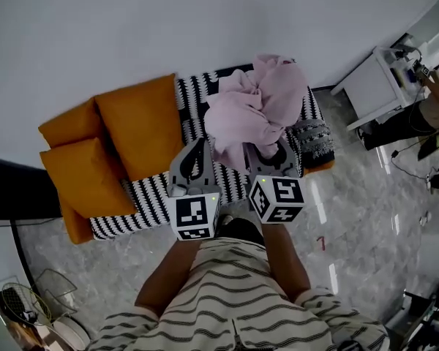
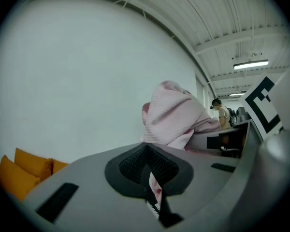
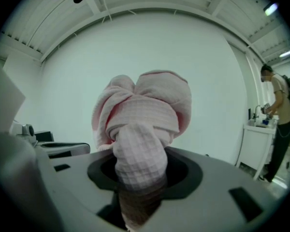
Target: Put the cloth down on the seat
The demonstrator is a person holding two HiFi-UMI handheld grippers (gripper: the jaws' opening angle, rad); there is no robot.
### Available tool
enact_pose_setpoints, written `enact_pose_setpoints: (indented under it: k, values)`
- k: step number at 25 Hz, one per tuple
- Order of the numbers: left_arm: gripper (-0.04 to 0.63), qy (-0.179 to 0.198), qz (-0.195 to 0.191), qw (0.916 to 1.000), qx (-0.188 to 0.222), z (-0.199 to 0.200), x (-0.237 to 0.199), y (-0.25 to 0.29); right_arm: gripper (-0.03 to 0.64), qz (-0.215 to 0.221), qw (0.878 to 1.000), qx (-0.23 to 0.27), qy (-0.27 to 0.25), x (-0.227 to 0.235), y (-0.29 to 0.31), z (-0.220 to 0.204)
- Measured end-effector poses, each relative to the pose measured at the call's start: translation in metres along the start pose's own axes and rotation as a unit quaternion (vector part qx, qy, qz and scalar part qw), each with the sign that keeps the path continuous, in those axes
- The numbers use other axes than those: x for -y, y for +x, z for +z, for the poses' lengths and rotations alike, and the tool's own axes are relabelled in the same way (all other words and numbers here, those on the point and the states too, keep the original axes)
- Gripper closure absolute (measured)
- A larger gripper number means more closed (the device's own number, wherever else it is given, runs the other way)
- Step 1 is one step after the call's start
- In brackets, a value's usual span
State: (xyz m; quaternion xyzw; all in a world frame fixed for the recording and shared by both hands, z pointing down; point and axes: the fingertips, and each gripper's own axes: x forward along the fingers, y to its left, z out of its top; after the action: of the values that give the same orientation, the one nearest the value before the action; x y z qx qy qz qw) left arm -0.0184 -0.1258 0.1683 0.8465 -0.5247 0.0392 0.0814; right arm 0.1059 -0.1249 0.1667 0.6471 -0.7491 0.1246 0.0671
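The sofa seat [image 1: 143, 212], under its black-and-white striped cover, spreads out below you, with orange cushions [image 1: 135, 123] piled at its left end. The pink cloth [image 1: 252, 104] is bunched in a heap over the seat's right half, held up between your two claws; whether its lower folds touch the seat is not clear from above. Your right claw [image 3: 137, 197] is clamped on a thick waffle-weave roll of it. Your left claw [image 2: 152, 190], just beside, is pinched closed on a thin edge of the same cloth.
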Motion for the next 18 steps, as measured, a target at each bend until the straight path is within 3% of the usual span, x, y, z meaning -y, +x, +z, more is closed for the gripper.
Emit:
enact_pose_setpoints:
  k: [18]
  values:
    - [0.592,-0.020,0.048,0.9953,-0.081,-0.069,-0.011,0.063,0.420,0.043,0.994,-0.101,0.003,0.033,0.077,-0.069]
